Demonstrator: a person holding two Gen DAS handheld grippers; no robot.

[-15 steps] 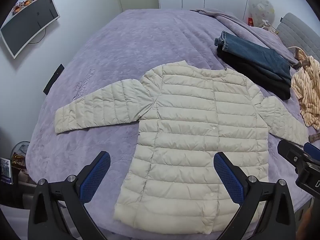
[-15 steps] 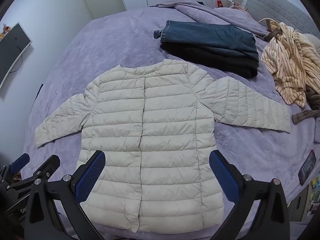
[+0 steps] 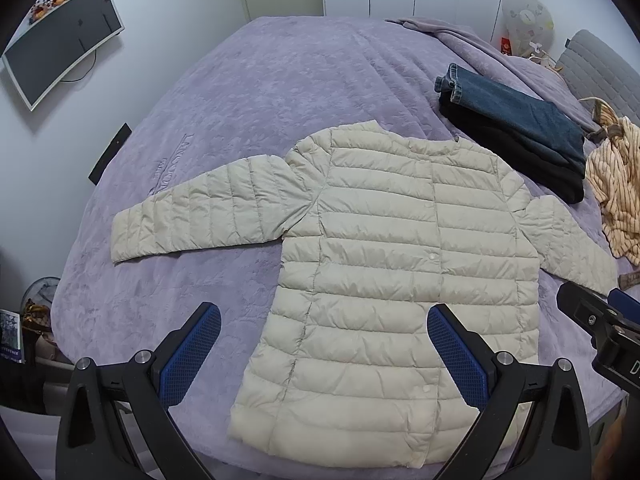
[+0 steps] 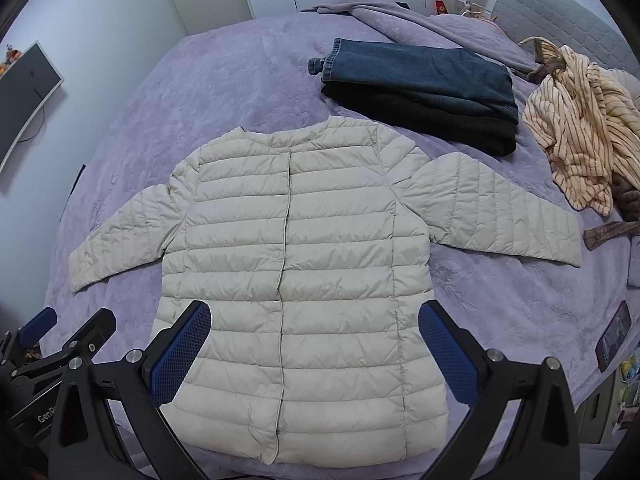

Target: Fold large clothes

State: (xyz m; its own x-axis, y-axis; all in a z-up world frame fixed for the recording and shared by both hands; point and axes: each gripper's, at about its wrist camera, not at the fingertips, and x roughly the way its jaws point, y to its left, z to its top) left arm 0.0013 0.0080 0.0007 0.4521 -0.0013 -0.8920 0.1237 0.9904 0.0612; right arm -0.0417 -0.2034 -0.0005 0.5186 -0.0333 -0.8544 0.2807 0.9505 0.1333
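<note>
Nothing has changed from half a second ago: jacket [image 3: 392, 280] flat on bed [image 3: 280, 100], sleeves out, unfolded. Left gripper [image 3: 324, 350] and right gripper [image 4: 314, 348] hover near hem, jaws wide apart, apparently empty. Folding not begun.

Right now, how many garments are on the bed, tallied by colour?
Cream: 1, puffer jacket, spread flat
Blue: 1, folded jeans
Black: 1, folded garment under the jeans
Cream-and-brown striped: 1, crumpled garment
Total: 4
</note>
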